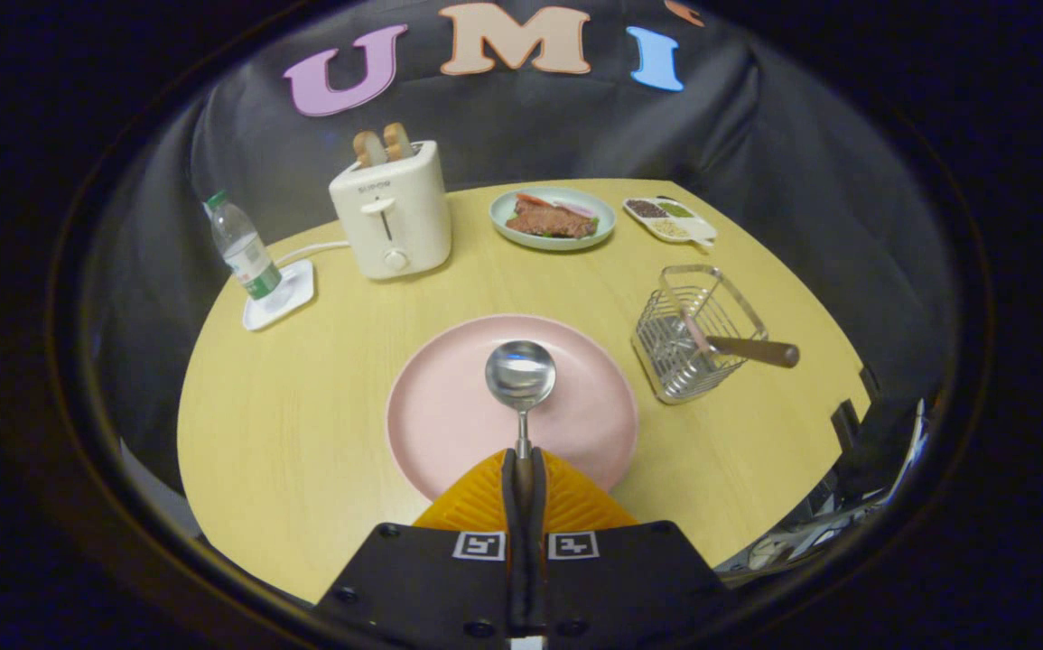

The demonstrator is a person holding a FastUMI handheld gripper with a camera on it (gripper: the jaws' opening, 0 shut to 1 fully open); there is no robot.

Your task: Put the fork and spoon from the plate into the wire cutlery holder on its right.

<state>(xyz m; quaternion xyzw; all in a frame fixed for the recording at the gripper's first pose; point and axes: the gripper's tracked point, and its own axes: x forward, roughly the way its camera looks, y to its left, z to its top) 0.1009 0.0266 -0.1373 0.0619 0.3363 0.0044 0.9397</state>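
- The gripper (522, 469) has its two fingers pressed together on the handle of the spoon (520, 384), which they pinch from both sides.
- The spoon points straight ahead from the fingertips, its bowl facing up over the middle of the pink plate (449, 406); whether the bowl touches the plate or is held just above it, I cannot tell.
- The pink plate sits near the front edge of the round wooden table (304, 415), just ahead of the fingers.
- The wire cutlery holder (697, 334) stands to the right of the plate, close to the table's right edge and apart from the plate's rim.
- A utensil with a brown handle (751, 349) lies in the holder, the handle sticking out over its right side; its head is hidden among the wires, so I cannot say for sure that it is the fork.
- Toward the far edge there is a cream toaster (392, 212) with two slices of bread (383, 144) standing up out of it.
- A plastic water bottle (241, 246) stands on a white coaster (282, 293) near the table's left edge, left of the toaster.
- At the far edge, a pale green plate of food (553, 219) sits beside a small divided dish (670, 221) holding seasonings, which is to its right.
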